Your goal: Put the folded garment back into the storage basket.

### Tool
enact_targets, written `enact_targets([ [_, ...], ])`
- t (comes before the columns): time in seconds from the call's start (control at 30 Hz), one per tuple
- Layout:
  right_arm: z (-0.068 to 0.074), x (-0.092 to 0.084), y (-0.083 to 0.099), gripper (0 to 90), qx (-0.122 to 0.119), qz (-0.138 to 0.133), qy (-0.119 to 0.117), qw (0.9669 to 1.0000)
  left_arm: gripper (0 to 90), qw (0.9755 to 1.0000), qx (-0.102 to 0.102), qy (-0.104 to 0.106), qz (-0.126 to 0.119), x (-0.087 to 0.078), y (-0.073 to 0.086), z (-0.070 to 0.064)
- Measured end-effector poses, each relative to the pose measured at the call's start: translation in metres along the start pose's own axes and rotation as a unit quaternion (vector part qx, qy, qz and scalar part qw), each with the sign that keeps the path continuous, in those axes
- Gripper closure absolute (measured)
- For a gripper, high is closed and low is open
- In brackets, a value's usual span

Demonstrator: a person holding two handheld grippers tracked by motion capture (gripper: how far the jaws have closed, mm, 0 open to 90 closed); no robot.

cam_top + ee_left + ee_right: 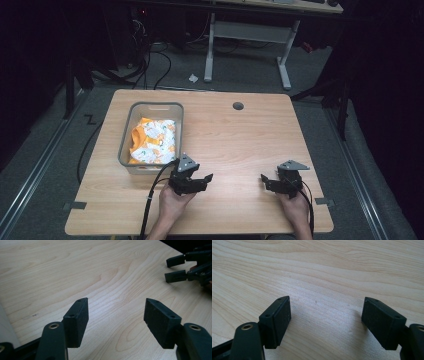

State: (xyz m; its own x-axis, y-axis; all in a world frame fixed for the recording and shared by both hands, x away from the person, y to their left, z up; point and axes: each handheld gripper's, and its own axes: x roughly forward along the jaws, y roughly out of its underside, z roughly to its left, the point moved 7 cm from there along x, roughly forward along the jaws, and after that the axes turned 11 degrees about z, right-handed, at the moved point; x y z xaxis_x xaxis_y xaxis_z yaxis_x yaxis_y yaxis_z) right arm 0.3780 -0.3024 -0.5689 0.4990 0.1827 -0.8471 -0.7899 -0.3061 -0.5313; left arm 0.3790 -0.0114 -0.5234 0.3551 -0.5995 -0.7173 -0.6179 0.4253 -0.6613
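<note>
Pale wood counter (235, 135), grey bin (151, 137) at its left edge. We note left gripper (201, 179) and right gripper (266, 181) near the front edge, fingers spread, holding nothing.

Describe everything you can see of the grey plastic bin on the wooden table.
The grey plastic bin is rectangular, with translucent-looking walls and a rounded rim. It stands upright on the left part of the wooden table, open at the top. Inside lies crumpled white and orange patterned cloth. The left gripper sits near its front right corner, not clearly touching.
</note>
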Motion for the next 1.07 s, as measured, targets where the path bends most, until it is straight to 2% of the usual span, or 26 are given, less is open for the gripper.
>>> enact_targets([
  [0.13,0.000,0.000,0.000,23.7,0.000,0.000,0.000,1.0000,36.8,1.0000,-0.004,0.003,0.007,0.007,0.002,0.001],
  [0.37,0.000,0.000,0.000,23.7,0.000,0.000,0.000,1.0000,37.0,0.9995,0.002,-0.013,0.028,0.023,0.007,0.004],
  [0.67,0.000,0.000,0.000,23.7,0.000,0.000,0.000,1.0000,37.0,0.9975,0.008,-0.051,0.048,0.039,0.014,0.014],
  [0.87,0.000,0.000,0.000,23.7,0.001,0.000,0.000,1.0000,34.9,0.9943,0.020,-0.091,0.052,0.046,0.018,0.018],
  [0.9,0.000,0.000,0.000,23.7,0.001,0.000,0.000,1.0000,34.1,0.9937,0.024,-0.095,0.054,0.046,0.018,0.017],
  [1.07,0.000,0.000,0.000,23.7,0.001,0.000,0.000,1.0000,29.1,0.9934,0.014,-0.100,0.055,0.046,0.018,0.019],
])
